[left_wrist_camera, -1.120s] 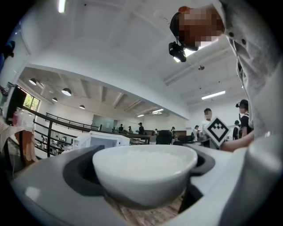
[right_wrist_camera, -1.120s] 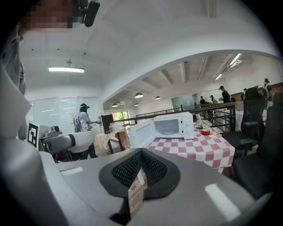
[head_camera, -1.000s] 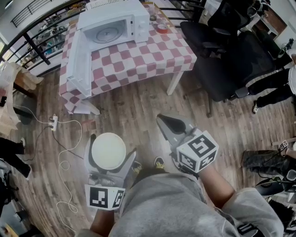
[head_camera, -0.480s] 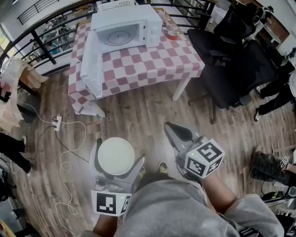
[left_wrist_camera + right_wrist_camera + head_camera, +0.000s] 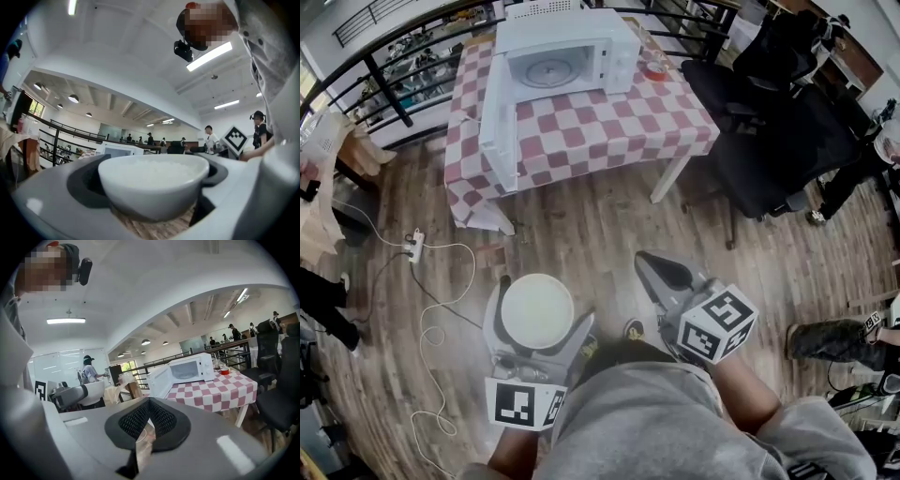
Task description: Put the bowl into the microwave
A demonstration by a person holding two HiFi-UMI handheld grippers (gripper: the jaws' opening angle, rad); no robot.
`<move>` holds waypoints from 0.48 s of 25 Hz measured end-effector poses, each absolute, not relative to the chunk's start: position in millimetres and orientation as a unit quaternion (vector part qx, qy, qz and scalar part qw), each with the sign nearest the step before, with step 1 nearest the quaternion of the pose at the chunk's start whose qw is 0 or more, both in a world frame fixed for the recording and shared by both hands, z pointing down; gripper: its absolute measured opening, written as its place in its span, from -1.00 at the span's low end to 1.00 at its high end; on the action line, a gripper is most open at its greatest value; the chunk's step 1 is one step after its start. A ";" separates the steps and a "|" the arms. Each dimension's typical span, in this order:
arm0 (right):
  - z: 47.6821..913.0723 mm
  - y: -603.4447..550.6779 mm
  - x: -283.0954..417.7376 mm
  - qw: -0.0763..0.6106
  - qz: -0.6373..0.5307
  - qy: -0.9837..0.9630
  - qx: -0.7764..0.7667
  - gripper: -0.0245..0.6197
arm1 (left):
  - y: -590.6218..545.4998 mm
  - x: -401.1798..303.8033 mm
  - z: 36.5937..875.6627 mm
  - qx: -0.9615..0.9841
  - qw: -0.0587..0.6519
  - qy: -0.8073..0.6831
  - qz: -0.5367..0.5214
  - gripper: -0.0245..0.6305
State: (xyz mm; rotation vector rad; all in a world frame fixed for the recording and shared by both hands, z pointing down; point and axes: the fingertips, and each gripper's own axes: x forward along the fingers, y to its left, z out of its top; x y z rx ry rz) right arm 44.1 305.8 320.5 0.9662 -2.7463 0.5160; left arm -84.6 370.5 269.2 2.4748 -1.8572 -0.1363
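A white bowl [image 5: 537,311] is clamped between the jaws of my left gripper [image 5: 537,317], held level above the wooden floor; the same bowl [image 5: 153,183] fills the left gripper view. My right gripper [image 5: 660,273] is shut with nothing in it, beside the bowl on the right; its jaws [image 5: 149,420] meet in the right gripper view. The white microwave [image 5: 567,54] stands on a red-checked table [image 5: 609,117] far ahead, door [image 5: 499,120] swung wide open to the left, its turntable visible. The microwave [image 5: 183,372] also shows in the right gripper view.
Black office chairs [image 5: 769,122] crowd the table's right side. A white power strip and cable [image 5: 417,253] trail on the floor at left. A black railing [image 5: 384,89] runs behind the table. A red-lidded jar [image 5: 653,67] sits beside the microwave. People stand at the frame edges.
The view has shifted so that the table and microwave sit slightly further right and closer. Both grippers keep their pose, the bowl still held.
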 end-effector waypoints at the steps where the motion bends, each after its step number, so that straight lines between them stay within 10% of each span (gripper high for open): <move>1: 320.0 307.2 41.9 0.094 0.171 -0.925 0.325 -0.93 | 371.6 -86.5 268.5 0.799 0.023 -0.599 -0.046 0.73; 12: 317.6 312.3 25.6 0.105 0.150 -0.928 0.324 -0.93 | 378.1 -97.1 264.1 0.800 0.015 -0.597 -0.055 0.73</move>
